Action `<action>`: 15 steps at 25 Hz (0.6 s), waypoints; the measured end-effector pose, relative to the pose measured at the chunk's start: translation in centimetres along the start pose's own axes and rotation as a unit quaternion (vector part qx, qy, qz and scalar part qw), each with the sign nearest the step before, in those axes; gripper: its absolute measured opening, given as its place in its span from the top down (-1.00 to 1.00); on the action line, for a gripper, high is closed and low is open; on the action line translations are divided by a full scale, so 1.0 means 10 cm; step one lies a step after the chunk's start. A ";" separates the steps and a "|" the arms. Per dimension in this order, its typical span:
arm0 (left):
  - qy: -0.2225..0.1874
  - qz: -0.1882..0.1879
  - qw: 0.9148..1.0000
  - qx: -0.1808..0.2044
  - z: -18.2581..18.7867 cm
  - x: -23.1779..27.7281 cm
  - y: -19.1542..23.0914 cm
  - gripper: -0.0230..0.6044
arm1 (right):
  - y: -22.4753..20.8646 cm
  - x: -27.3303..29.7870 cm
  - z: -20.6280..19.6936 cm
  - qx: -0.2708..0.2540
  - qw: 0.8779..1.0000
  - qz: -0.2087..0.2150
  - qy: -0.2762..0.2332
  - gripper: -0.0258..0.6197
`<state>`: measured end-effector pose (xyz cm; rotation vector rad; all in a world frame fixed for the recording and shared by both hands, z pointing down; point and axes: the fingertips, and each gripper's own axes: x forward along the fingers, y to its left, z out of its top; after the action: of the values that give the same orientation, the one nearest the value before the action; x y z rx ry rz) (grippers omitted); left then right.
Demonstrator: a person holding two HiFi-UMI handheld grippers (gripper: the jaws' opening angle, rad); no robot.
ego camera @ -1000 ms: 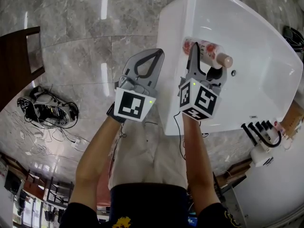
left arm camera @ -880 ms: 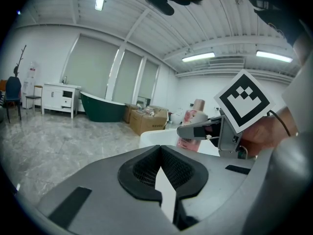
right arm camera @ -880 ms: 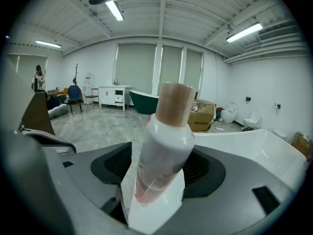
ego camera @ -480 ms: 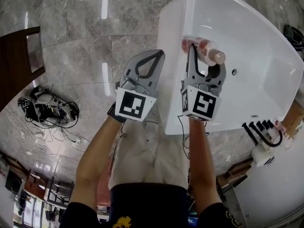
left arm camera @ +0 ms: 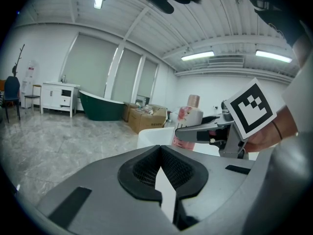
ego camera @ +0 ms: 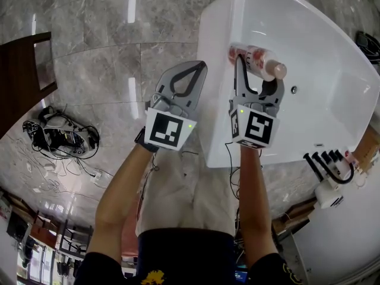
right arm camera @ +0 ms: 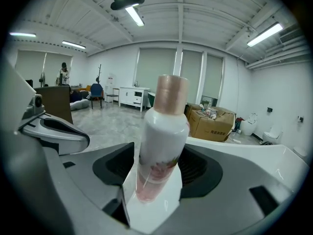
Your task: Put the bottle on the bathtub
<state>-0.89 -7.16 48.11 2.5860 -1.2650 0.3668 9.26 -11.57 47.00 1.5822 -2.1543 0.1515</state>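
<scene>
While inside just-opening right gripper (right arm camera: 157, 170), bottle (right arm camera: 164, 131)

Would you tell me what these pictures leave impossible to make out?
- Print on the bottle: too small in head view, blurred in both gripper views.
- Whether the right gripper, jaws just opening around the bottle, touches it: right gripper view, bottle's body covers the pads.
- Cable tangle: head view, too small to identify what it holds.
</scene>
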 end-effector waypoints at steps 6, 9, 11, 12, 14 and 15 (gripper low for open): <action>-0.002 0.001 1.000 -0.001 0.00 0.01 -0.01 0.87 | -0.03 0.01 -0.06 0.009 1.000 0.005 0.011 0.01; -0.001 0.001 1.000 -0.001 -0.02 0.01 -0.01 0.87 | -0.01 0.02 -0.09 0.004 1.000 0.006 0.013 0.01; 0.000 0.000 1.000 -0.001 -0.02 0.01 -0.03 0.87 | -0.03 0.01 -0.11 0.007 1.000 0.005 0.016 0.01; 0.000 -0.001 1.000 -0.001 -0.01 0.01 -0.05 0.87 | -0.04 0.00 -0.12 0.009 1.000 0.004 0.017 0.00; 0.001 -0.003 1.000 0.000 -0.01 0.02 -0.07 0.87 | -0.08 0.00 -0.14 0.012 1.000 0.001 0.020 -0.01; 0.001 -0.004 1.000 0.000 -0.01 0.02 -0.08 0.87 | -0.10 0.01 -0.15 0.013 1.000 -0.001 0.021 -0.01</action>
<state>-0.17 -6.81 48.23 2.5901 -1.2530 0.3687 10.59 -11.41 48.23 1.5815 -2.1272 0.2109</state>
